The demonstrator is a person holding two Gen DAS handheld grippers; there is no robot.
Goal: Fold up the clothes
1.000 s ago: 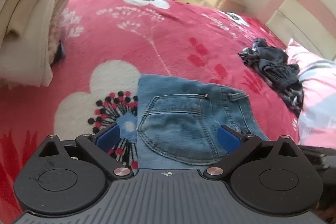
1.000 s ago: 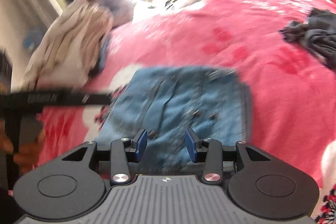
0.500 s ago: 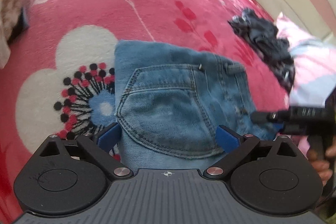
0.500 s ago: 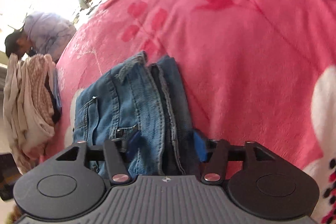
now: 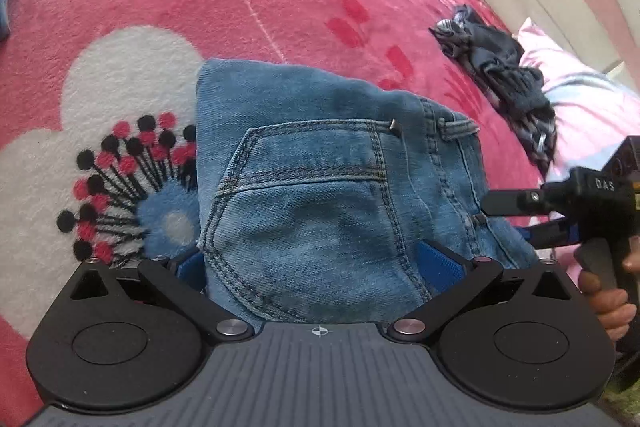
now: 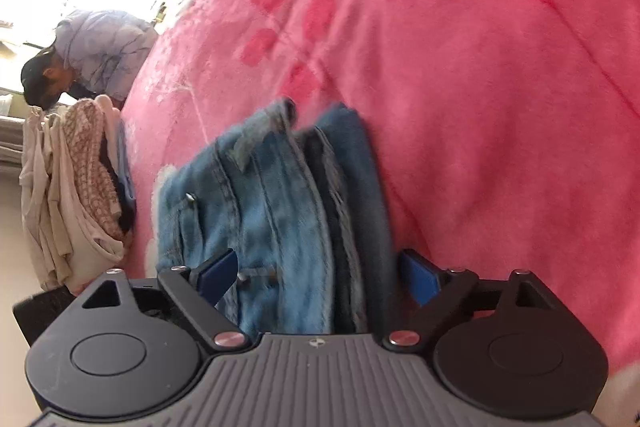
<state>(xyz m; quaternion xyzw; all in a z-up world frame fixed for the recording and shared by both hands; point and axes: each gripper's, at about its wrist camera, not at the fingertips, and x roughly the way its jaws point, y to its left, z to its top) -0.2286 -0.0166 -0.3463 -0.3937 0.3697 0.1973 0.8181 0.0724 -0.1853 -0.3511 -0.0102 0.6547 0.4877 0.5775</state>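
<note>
At the far left edge of the bed a heap of beige and patterned clothes (image 6: 76,195) hangs over the side, with a person in a pale jacket (image 6: 100,51) bent over beyond it. Then comes the pink flowered blanket (image 5: 132,7), with a broad bare stretch between that heap and the folded jeans (image 5: 320,195). The jeans lie on the blanket near its front edge, back pocket up, their left edge running straight along the white flower print. The left gripper (image 5: 316,267) sits low at the near edge of the denim, its blue pads spread wide on either side of the pocket, not pinching. On the right side of the jeans, the right gripper (image 6: 316,275) comes in sideways, its pads parted around the stacked layers at the waistband edge; whether they press the cloth I cannot tell. Further right, well apart from the jeans, a dark crumpled garment (image 5: 500,75) lies just beside a pink pillow (image 5: 580,99). Open blanket spreads behind the denim.
</note>
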